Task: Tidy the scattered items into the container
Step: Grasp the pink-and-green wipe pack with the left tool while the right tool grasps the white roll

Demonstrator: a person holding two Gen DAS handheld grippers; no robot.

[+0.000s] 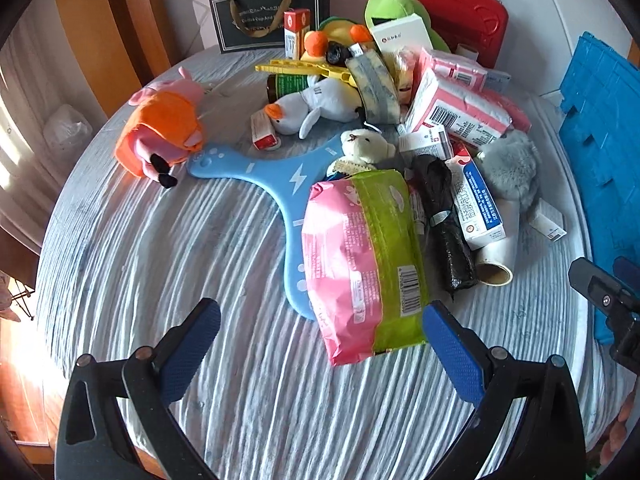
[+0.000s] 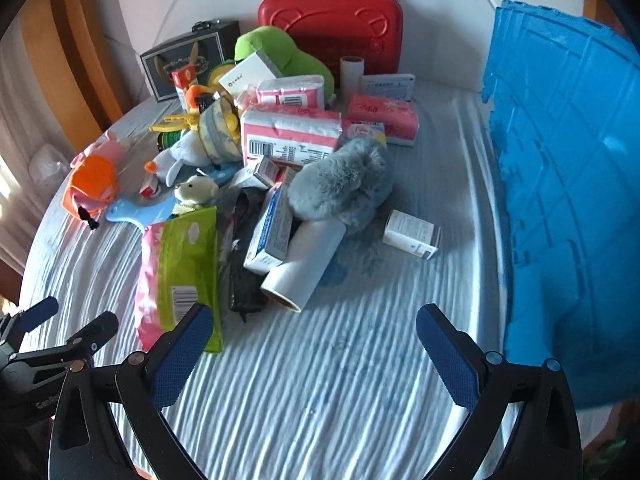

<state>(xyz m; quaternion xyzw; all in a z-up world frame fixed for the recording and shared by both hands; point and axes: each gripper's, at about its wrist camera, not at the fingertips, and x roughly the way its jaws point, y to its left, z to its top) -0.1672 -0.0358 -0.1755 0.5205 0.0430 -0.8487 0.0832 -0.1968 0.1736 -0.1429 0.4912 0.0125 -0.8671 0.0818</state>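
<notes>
While both claws hang tilted down over a bed draped in a ribbed pale-blue cover (image 1: 160,264), each stands spread wide with nothing between its blue pads. The left claw (image 1: 322,344) hovers at the near end of a pink-and-green wipes pack (image 1: 360,264), whose lower edge lies just inside the reach of the right-hand finger (image 1: 452,352), apart from it. The right claw (image 2: 314,352) is over bare cover, the same pack (image 2: 180,268) just beside its left-hand finger and a white paper roll (image 2: 304,268) a little farther ahead.

Beyond the pack sprawls the heap: a blue boomerang-shaped toy (image 1: 276,184), a small cream teddy bear (image 1: 362,148), a black rolled bundle (image 1: 444,224), a white duck plush (image 1: 316,110), an orange-and-pink pig plush (image 1: 164,132), a grey furry plush (image 2: 344,184), pink tissue packs (image 2: 292,132) and a green plush (image 2: 280,56). A red carry case (image 2: 332,28) and a dark gift bag (image 1: 264,16) stand at the far edge against the white headboard.

The blue crate (image 2: 568,184), the container, rises along the right side of the bed, well apart from the left claw and close by the right one. The right wrist view shows its broad ribbed wall and a small white box (image 2: 412,234) lying alone near it; the left wrist view catches only a strip of the crate, yet shows the whole boomerang toy.
</notes>
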